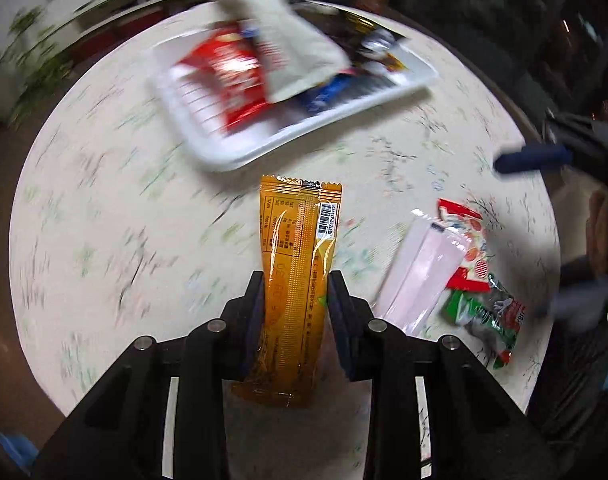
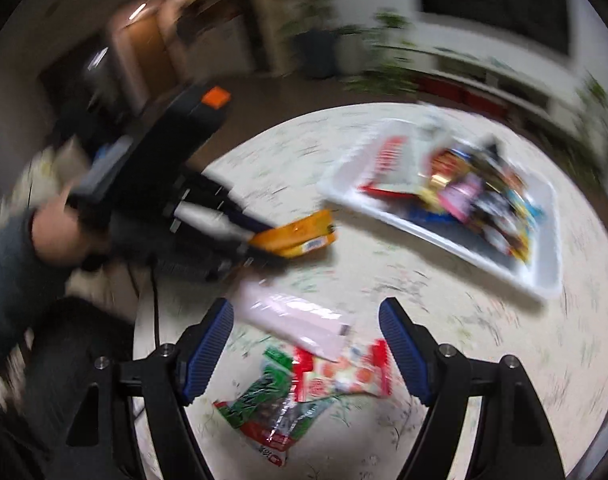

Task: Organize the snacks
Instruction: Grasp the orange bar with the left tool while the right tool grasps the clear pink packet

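A long orange snack packet [image 1: 293, 280] sticks out from between the pads of my left gripper [image 1: 295, 280], which is shut on it above the round table [image 1: 103, 240]. In the right wrist view the same orange packet [image 2: 299, 236] shows at the tip of the left gripper [image 2: 259, 236]. My right gripper [image 2: 306, 320] stands open over a pale pink packet [image 2: 295, 320], a red-and-white packet [image 2: 344, 376] and a green packet [image 2: 263, 408], touching none of them. A white tray [image 1: 239, 152] with several snack packets lies further back on the table.
The pink packet [image 1: 420, 272], the red-and-white packet [image 1: 472, 240] and the green packet [image 1: 484, 316] lie right of the orange one. The tray [image 2: 544, 248] sits at the table's far right. A person's hand [image 2: 59, 236] and sleeve hold the left tool. Potted plants [image 2: 384, 60] stand behind.
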